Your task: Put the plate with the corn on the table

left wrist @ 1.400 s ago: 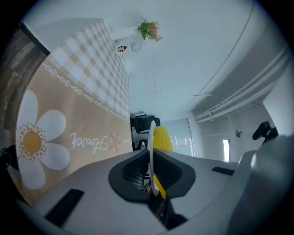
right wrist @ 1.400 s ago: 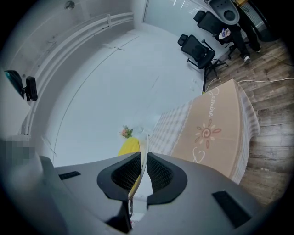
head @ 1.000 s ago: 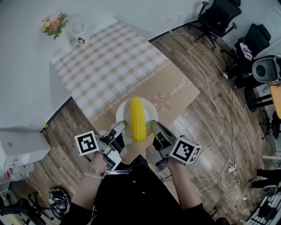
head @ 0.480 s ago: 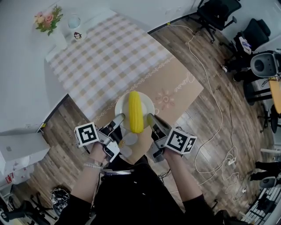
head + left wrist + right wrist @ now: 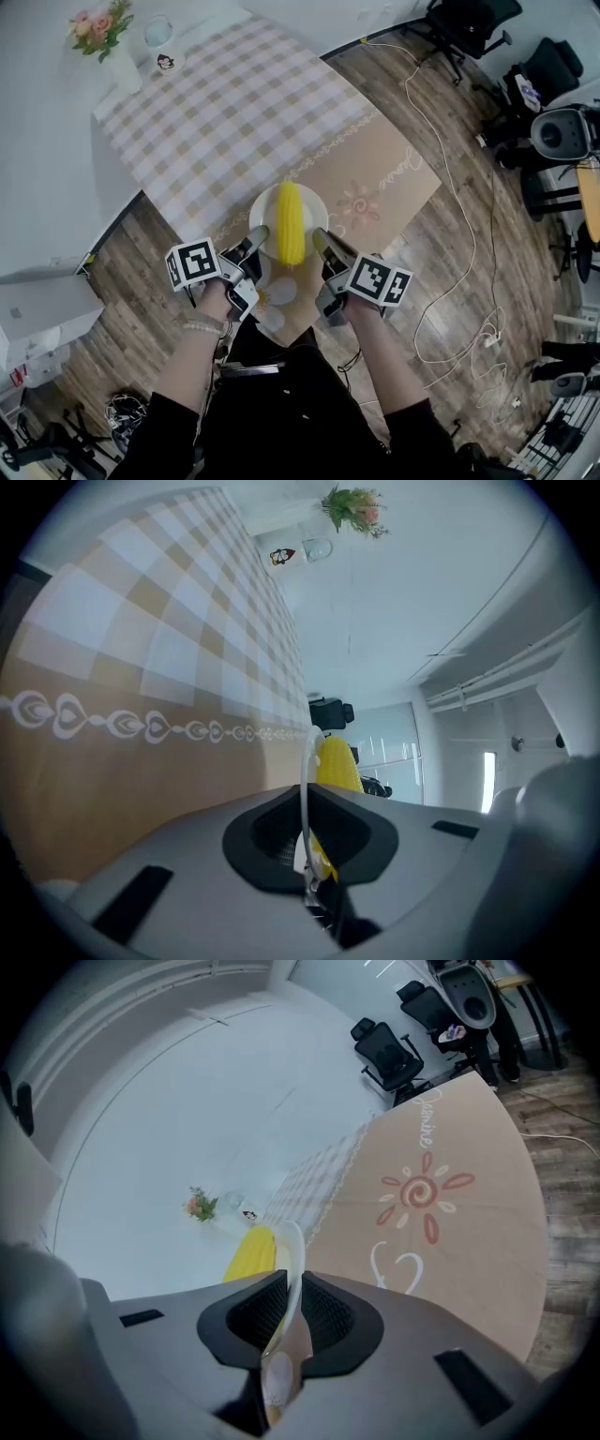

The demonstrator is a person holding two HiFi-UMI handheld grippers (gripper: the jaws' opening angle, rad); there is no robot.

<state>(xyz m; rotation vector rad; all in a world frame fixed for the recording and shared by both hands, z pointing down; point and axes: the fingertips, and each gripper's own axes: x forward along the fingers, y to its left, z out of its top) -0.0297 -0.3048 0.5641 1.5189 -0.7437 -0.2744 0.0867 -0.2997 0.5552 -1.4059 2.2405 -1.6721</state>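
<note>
Faced a desk (image 5: 375,178) covered by a checked and tan tablecloth (image 5: 234,112). Held a white plate (image 5: 265,208) over the near corner, above the tan border. Could not tell whether its base touched the cloth. Pinched the plate's left rim with the left hand-held gripper (image 5: 255,236), jaws closed on the thin edge. Pinched the right rim with the right hand-held gripper (image 5: 321,242), jaws just tightened a touch on that edge. Carried a yellow corn cob (image 5: 291,225) lengthwise along the middle of the plate, roughly level. Left a vase of flowers (image 5: 103,42), a glass (image 5: 157,33) and a small mug (image 5: 166,63) well apart at the far corner. Judged as the set-down step, close to finished but with nothing let go. Called next for easing the plate flat onto the cloth, both sides together so the cob would not roll. After that, called for opening both pairs of jaws and drawing them back clear of the rim without nudging the plate.
</note>
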